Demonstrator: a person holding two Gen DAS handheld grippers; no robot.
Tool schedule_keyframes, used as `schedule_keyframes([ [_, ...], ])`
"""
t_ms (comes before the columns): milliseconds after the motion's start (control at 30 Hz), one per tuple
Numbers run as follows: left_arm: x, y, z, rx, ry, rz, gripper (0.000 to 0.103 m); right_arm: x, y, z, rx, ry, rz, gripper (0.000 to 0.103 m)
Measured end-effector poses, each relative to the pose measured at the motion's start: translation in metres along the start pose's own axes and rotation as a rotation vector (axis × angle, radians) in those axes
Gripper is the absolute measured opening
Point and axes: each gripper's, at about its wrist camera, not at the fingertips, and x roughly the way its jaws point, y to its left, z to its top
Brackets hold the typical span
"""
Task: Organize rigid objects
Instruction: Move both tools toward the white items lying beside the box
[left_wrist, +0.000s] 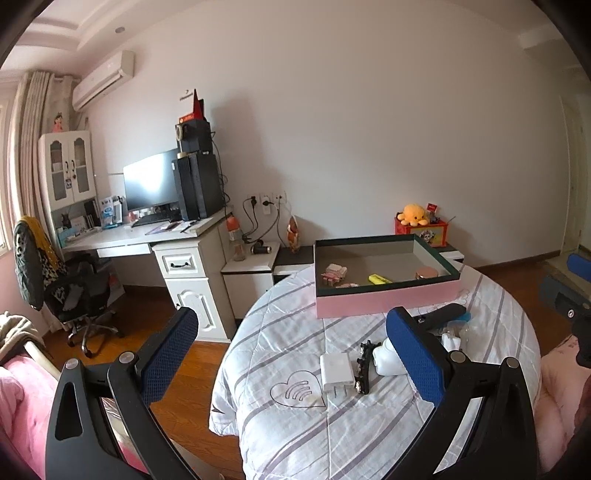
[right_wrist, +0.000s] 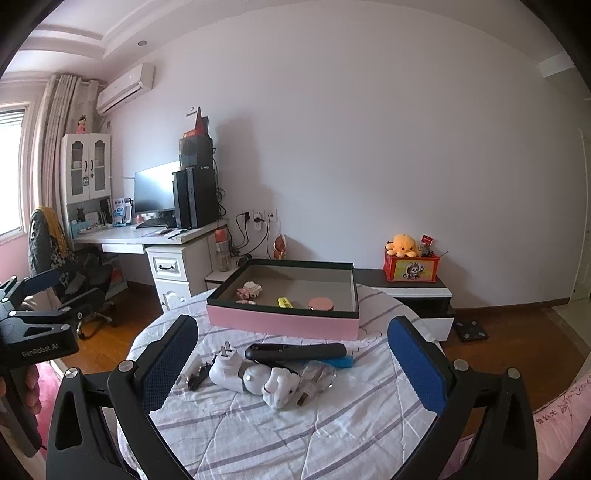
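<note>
A pink box (left_wrist: 388, 301) (right_wrist: 282, 321) with a dark rim lies on the striped quilt. Inside it are a small pink toy (left_wrist: 334, 275) (right_wrist: 249, 289), a yellow highlighter (left_wrist: 379, 279) (right_wrist: 285, 302) and a round rose-gold case (left_wrist: 426, 273) (right_wrist: 320, 304). In front of the box lie a white charger (left_wrist: 336, 373), a black hair clip (left_wrist: 364, 365) (right_wrist: 197, 376), a white plug adapter (right_wrist: 231, 371), a white figurine (right_wrist: 280, 387), a black remote (right_wrist: 295, 351) and a clear piece (right_wrist: 317, 376). My left gripper (left_wrist: 295, 354) is open above the charger. My right gripper (right_wrist: 295, 365) is open above the pile.
The quilt (left_wrist: 295, 424) covers a round surface with wooden floor (left_wrist: 192, 354) around it. A white desk (left_wrist: 177, 236) with monitor and black chair (left_wrist: 74, 295) stands at the left. A low cabinet (right_wrist: 413, 295) carries a red box with an orange plush.
</note>
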Motion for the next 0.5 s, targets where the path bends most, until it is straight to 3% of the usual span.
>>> schedule_keyframes([
  [267, 0.023, -0.003, -0.015, 0.017, 0.071, -0.007, 0.103, 0.023, -0.011, -0.021, 0.029, 0.083, -0.015, 0.103],
  [500, 0.059, -0.002, -0.039, 0.024, 0.190, -0.009, 0.103, 0.063, -0.018, -0.050, 0.046, 0.218, -0.019, 0.103],
])
